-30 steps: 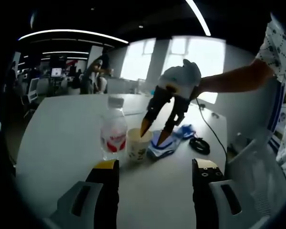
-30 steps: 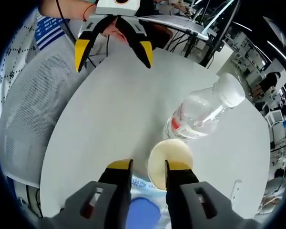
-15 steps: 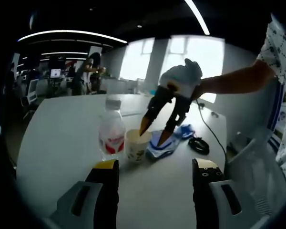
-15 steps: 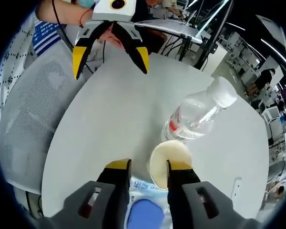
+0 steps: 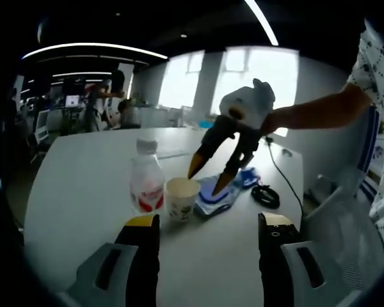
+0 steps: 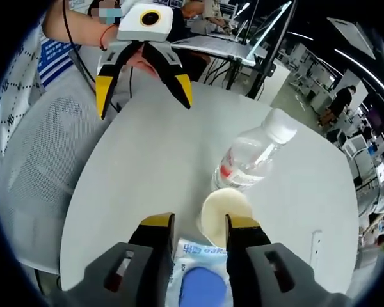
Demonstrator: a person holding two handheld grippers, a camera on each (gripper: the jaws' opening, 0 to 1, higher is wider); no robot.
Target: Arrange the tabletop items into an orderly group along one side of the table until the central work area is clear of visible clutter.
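White paper catches the eye first: the cup (image 5: 181, 197) sits on the table (image 5: 83, 185) just beside the water bottle (image 5: 146, 185), with the blue-and-white packet (image 5: 217, 196) touching it at about 3 o'clock in your left gripper view. Compared with a second ago, your right tongs (image 5: 208, 182) have lifted a little off the cup; their tips now hang above its rim instead of dipping to it, and in the right gripper view the cup (image 6: 223, 214) lies further from the jaws, which stand apart and grip nothing. That reads as the cup being placed and let go, so bottle (image 6: 249, 158), cup and packet (image 6: 198, 281) now form one tight cluster. A black cable coil (image 5: 265, 195) lies apart at 3 o'clock of the packet and probably wants gathering next.

Your right arm reaches in from 2 o'clock, the tongs angled steeply down over the cluster. Your left tongs (image 6: 141, 80) hang well back from the items, spread wide and empty, pointing toward the group across bare table.
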